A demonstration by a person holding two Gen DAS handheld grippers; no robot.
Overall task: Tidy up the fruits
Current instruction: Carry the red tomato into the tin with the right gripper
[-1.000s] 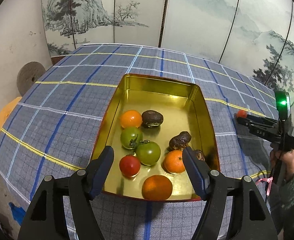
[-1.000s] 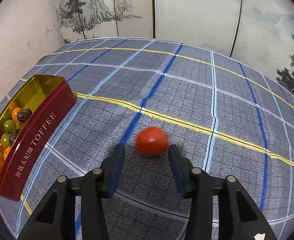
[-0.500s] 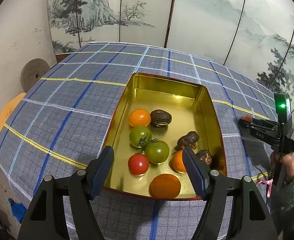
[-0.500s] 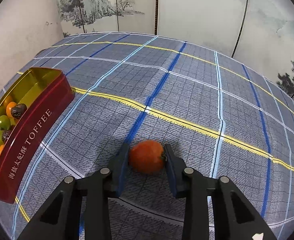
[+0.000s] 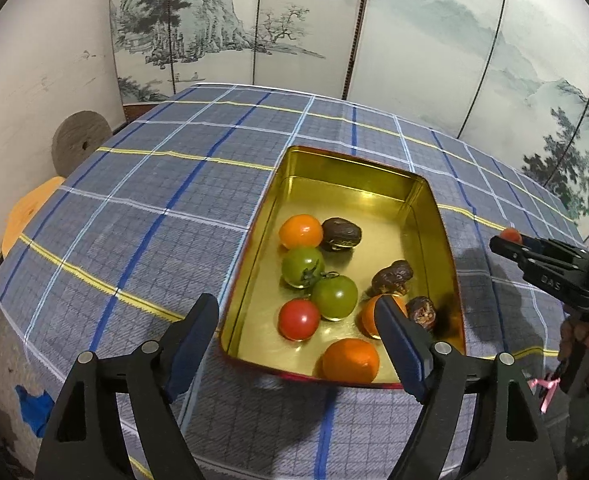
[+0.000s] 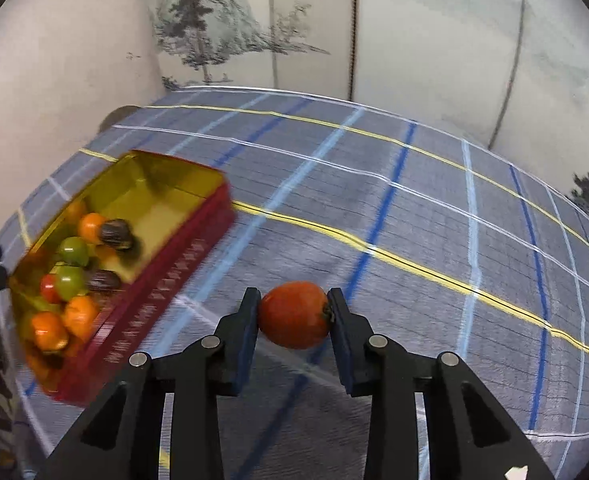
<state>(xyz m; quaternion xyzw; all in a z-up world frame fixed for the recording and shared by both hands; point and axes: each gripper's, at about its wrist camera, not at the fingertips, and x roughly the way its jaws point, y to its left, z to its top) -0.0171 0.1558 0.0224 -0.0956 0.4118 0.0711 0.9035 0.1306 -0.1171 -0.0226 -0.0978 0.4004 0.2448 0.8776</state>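
Note:
A gold tin with red outer walls (image 5: pixel 430 200) sits on the plaid tablecloth and holds several fruits: orange, green and red tomatoes and dark brown wrinkled ones. My left gripper (image 5: pixel 296 334) is open and empty, hovering at the tin's near edge. My right gripper (image 6: pixel 294 316) is shut on a red-orange tomato (image 6: pixel 294 314) and holds it above the cloth, right of the tin (image 6: pixel 198 248). In the left wrist view the right gripper (image 5: pixel 508 242) shows at the right with the tomato (image 5: pixel 510 234) at its tip.
The blue-grey plaid tablecloth (image 6: pixel 434 240) covers the table. A painted folding screen (image 5: pixel 414 40) stands behind it. A round grey disc (image 5: pixel 80 142) and an orange object (image 5: pixel 26 212) lie beyond the table's left edge.
My right gripper closed on the red-orange tomato, lifted it off the cloth and swung toward the tin. My left gripper shifted slightly left, staying open.

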